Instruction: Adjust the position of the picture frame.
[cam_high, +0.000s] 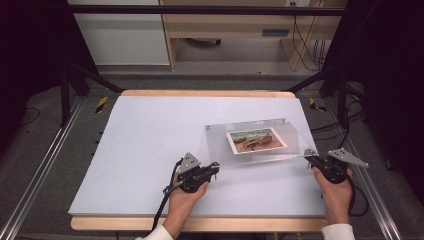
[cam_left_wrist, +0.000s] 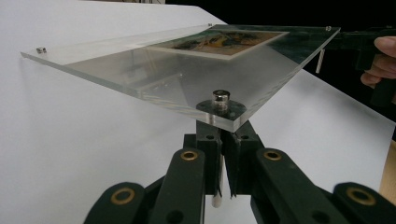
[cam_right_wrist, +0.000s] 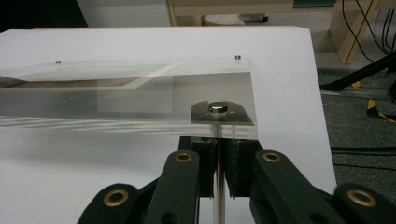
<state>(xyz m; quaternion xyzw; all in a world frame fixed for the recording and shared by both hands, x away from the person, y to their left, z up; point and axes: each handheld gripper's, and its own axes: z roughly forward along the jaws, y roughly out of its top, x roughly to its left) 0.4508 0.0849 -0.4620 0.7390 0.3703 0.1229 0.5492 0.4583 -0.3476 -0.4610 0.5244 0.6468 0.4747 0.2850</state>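
I have a clear acrylic frame (cam_high: 260, 142) held up over the right half of the table (cam_high: 140, 150), lifted off the white top, with a photo (cam_high: 257, 139) sandwiched in its middle. My left gripper (cam_high: 216, 166) sits at the frame's near left corner, my left hand (cam_high: 185, 197) behind it near the table's front edge. In the left gripper view its jaws are closed tight on a metal pin (cam_left_wrist: 218, 186) that hangs below the corner, and the pin's round cap (cam_left_wrist: 221, 99) shows on top of the panel (cam_left_wrist: 177, 74). My right gripper (cam_high: 309, 156) is at the near right corner, close to the table's right edge, with my right hand (cam_high: 336, 192) behind it. In the right gripper view its jaws are likewise clamped on a pin (cam_right_wrist: 218, 186) under the corner, its cap (cam_right_wrist: 218, 108) sitting on the panel (cam_right_wrist: 140, 102). Two small caps mark the far corners (cam_right_wrist: 237, 57). The frame tilts, its far edge looking higher than the near edge in the left gripper view. Both sleeves are white
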